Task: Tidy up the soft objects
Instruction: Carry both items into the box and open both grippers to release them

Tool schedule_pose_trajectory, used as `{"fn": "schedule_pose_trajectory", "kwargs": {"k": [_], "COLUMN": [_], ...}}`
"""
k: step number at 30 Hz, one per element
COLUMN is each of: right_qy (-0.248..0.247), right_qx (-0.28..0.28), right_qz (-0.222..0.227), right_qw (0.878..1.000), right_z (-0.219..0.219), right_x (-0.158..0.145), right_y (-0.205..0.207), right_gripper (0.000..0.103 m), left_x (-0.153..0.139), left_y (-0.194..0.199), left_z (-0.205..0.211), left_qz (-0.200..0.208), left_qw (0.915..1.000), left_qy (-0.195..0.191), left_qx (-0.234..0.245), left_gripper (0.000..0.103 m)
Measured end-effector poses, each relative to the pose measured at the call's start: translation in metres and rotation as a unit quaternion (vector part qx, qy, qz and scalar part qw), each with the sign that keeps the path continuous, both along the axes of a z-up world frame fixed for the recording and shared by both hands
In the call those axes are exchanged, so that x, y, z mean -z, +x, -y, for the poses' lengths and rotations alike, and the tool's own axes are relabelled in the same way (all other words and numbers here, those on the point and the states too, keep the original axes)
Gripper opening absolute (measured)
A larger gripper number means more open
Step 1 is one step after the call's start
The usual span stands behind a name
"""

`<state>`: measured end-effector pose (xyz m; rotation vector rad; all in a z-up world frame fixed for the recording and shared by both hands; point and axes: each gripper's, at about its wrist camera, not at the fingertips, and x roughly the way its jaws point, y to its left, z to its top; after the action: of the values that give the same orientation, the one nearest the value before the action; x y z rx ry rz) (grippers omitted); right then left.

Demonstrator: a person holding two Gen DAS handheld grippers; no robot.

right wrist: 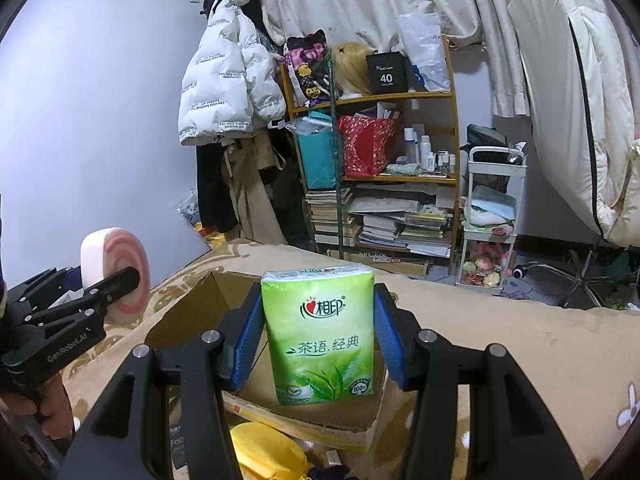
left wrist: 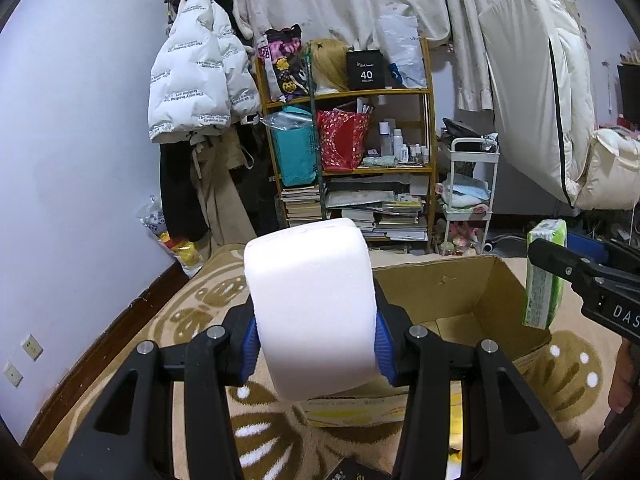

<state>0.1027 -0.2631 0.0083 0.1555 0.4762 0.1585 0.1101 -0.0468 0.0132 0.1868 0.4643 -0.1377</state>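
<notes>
My left gripper (left wrist: pixel 316 332) is shut on a white round sponge (left wrist: pixel 312 304) with a pink ring face, held above the patterned blanket just left of an open cardboard box (left wrist: pixel 460 320). The sponge also shows in the right wrist view (right wrist: pixel 116 272). My right gripper (right wrist: pixel 318 336) is shut on a green tissue pack (right wrist: pixel 320 336), held upright over the box (right wrist: pixel 192 312). The pack also shows at the right in the left wrist view (left wrist: pixel 544 276).
A wooden shelf (left wrist: pixel 428 92) with bags, books and bottles stands at the back, a white jacket (left wrist: pixel 200 80) hangs to its left, a white cart (left wrist: pixel 472 184) to its right. A yellow soft object (right wrist: pixel 268 452) lies in front of the box.
</notes>
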Motion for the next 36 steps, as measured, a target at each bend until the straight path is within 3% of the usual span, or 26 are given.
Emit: {"fn": "schedule_pose_trajectory", "kwargs": {"k": [8, 19, 25, 36], "right_qy": [-0.001, 0.001, 0.016, 0.015], "right_qx": [-0.012, -0.021, -0.03, -0.041], "right_qz": [-0.008, -0.031, -0.052, -0.071], "right_qw": [1.0, 0.999, 0.998, 0.997], "right_z": [-0.004, -0.003, -0.002, -0.004], "right_x": [0.011, 0.03, 0.037, 0.046], "right_y": [0.014, 0.027, 0.031, 0.035], "right_gripper": [0.056, 0.056, 0.057, 0.057], "left_x": [0.018, 0.038, 0.055, 0.063], "left_y": [0.007, 0.021, 0.028, 0.031], "left_z": [0.013, 0.023, 0.031, 0.035], "left_qz": [-0.008, -0.054, -0.081, -0.094], "left_qw": [0.9997, 0.9972, 0.9951, 0.9936], "left_qy": [0.006, 0.005, 0.039, 0.046], "left_qx": [0.024, 0.051, 0.041, 0.042], "left_gripper": [0.045, 0.047, 0.052, 0.055]}}
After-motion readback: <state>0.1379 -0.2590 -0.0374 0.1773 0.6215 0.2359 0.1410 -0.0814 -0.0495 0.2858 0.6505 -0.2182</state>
